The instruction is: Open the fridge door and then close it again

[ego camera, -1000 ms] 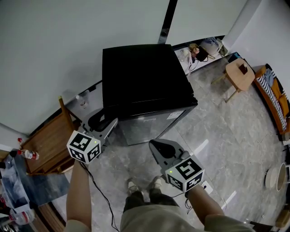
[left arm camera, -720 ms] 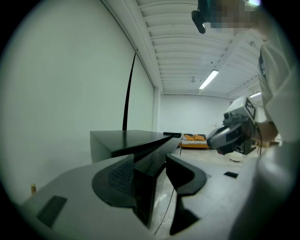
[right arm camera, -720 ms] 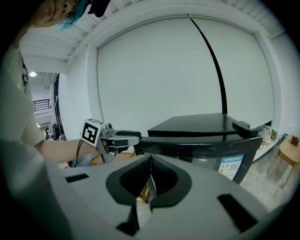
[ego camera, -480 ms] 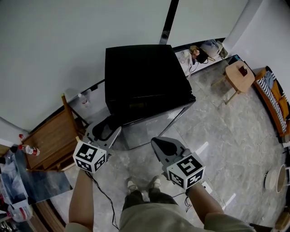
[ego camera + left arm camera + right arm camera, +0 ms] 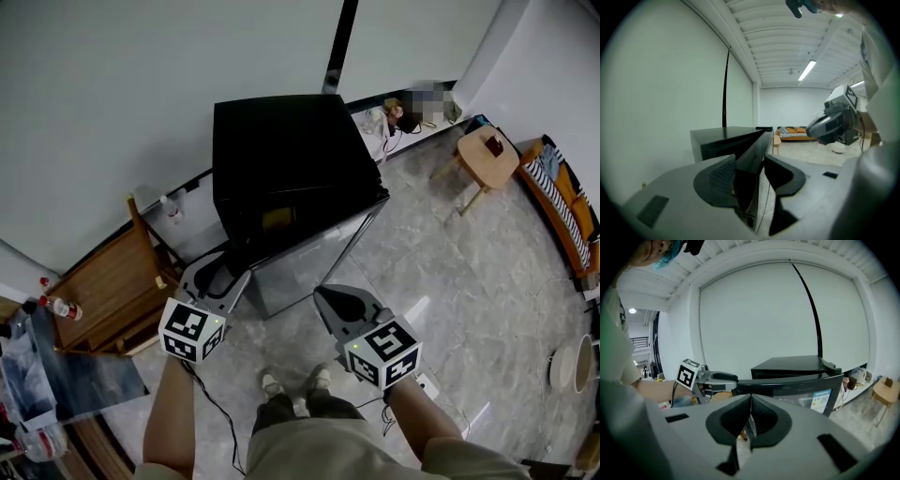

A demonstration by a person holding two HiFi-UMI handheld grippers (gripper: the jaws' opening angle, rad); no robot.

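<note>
Fridge door ajar now, shut a second ago
Its free edge sits between my left gripper fingers, which have just been closing yet stand apart, one pad against it; the fridge stands by the wall; my right gripper fingers are pressed together, empty

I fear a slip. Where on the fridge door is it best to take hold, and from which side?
I would take the fridge door by its free vertical edge near the top corner, coming from the front left, away from the hinge. The door stands ajar, so this thin edge is exposed. The left gripper straddles it; its jaws have just been closing.
</note>
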